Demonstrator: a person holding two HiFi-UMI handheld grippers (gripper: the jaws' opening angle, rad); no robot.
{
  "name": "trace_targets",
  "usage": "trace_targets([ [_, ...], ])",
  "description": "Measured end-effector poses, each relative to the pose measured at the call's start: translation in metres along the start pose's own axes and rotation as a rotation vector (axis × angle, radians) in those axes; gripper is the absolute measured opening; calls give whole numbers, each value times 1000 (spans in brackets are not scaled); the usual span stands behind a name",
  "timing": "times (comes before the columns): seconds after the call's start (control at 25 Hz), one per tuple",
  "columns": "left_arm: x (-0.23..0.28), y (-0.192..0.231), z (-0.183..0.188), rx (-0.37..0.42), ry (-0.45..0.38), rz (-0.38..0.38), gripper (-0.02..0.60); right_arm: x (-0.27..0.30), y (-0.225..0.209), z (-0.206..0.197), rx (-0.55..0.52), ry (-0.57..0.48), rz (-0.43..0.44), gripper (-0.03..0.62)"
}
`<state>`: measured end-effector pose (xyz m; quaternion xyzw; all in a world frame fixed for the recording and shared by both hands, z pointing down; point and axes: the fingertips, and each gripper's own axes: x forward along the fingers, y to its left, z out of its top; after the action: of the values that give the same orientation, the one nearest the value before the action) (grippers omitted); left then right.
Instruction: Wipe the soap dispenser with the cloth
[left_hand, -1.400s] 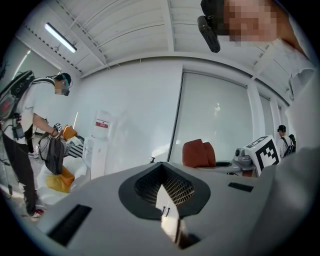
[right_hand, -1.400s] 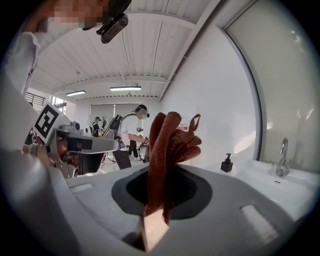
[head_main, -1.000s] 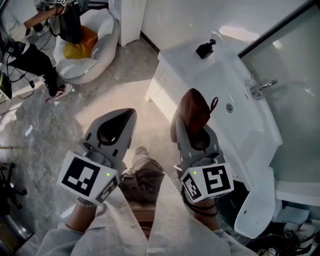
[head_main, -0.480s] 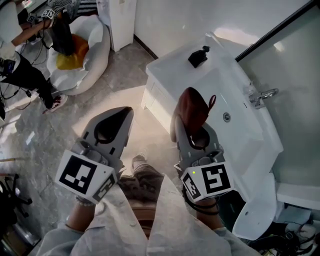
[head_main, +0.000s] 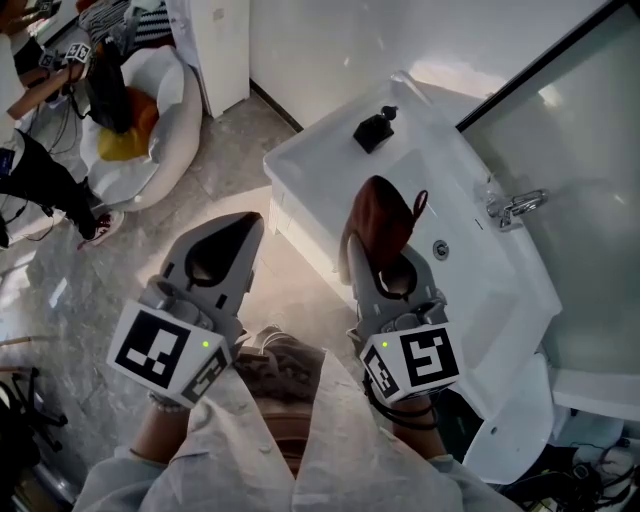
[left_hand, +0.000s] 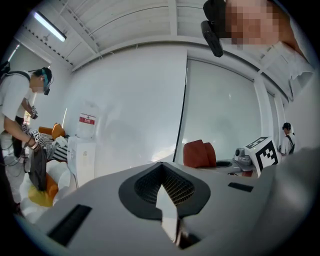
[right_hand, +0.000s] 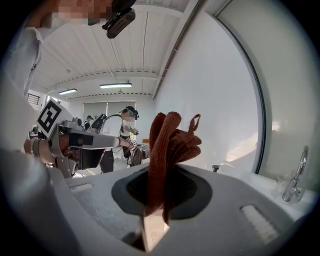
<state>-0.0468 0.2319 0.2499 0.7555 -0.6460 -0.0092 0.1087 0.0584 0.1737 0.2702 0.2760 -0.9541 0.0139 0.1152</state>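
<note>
We see a rust-red cloth (head_main: 386, 222) with a ribbed weave, a white sink (head_main: 480, 300), a black soap dispenser (head_main: 375, 130) and a shiny silver tap (head_main: 515, 205). The left gripper (left_hand: 167, 220) and the right gripper (right_hand: 154, 225) are both matt grey with darker grey meshed hollows. Each bears a marker cube (head_main: 165, 350) of black squares on white with one small green light. We also see the floor (head_main: 110, 270) in pale grey, veined like marble, and our sleeves (head_main: 330, 450) in plain cream.
</note>
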Motion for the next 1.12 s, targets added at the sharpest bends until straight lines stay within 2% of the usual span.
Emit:
trace_targets([
  [0.48, 37, -17, 18, 36, -16, -26, 5, -7, -42, 7, 27, -41, -51, 55],
  [1.12, 98, -37, 22, 62, 10, -193, 5, -9, -86, -2, 74, -36, -191, 55],
])
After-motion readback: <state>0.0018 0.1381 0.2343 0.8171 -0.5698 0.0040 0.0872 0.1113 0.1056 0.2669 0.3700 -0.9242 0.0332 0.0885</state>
